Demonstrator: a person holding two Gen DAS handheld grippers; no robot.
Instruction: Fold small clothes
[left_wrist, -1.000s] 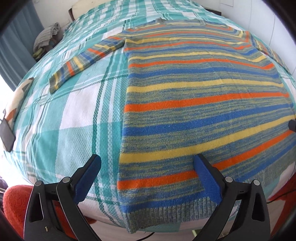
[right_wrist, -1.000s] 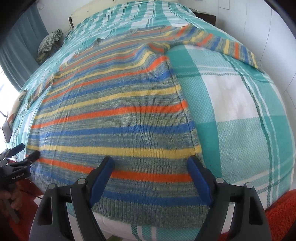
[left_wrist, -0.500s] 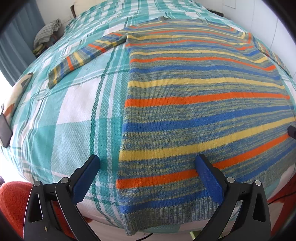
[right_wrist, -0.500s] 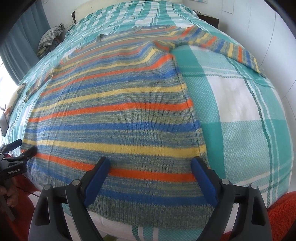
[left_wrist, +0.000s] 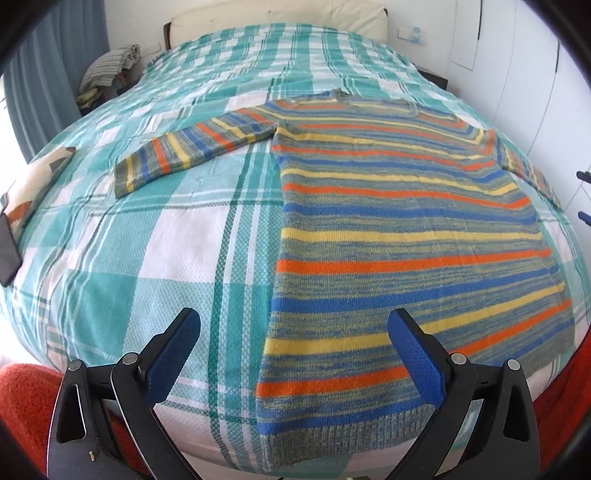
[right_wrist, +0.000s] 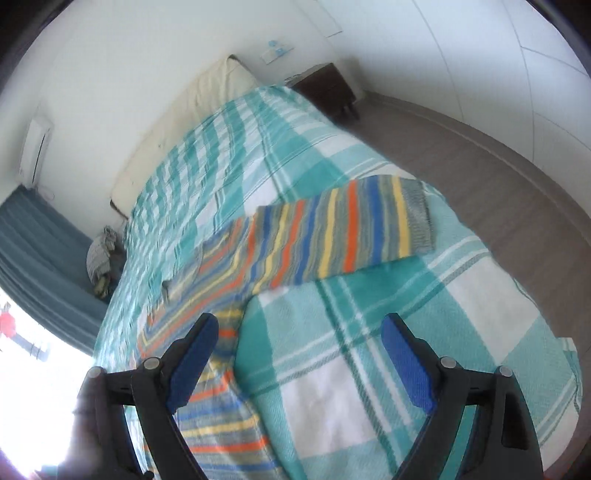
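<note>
A striped knit sweater (left_wrist: 406, 236) in blue, orange, yellow and grey lies flat on the bed, sleeves spread. Its left sleeve (left_wrist: 192, 151) stretches to the left. My left gripper (left_wrist: 295, 354) is open and empty above the sweater's lower left hem corner. In the right wrist view the right sleeve (right_wrist: 332, 232) lies across the bedspread, with the sweater body (right_wrist: 207, 369) at the lower left. My right gripper (right_wrist: 299, 358) is open and empty, held above the bedspread short of that sleeve. Its blue fingertips (left_wrist: 583, 195) show at the right edge of the left wrist view.
The bed has a teal and white checked bedspread (left_wrist: 147, 258). A dark phone (left_wrist: 7, 254) lies at its left edge. Folded clothes (left_wrist: 107, 70) sit at the far left by a curtain. A dark nightstand (right_wrist: 328, 88) and bare floor (right_wrist: 480, 166) lie right of the bed.
My right gripper has swung up and to the right, from the sweater's hem to facing the right sleeve. My left gripper has pulled back and risen slightly. Both stayed open.
</note>
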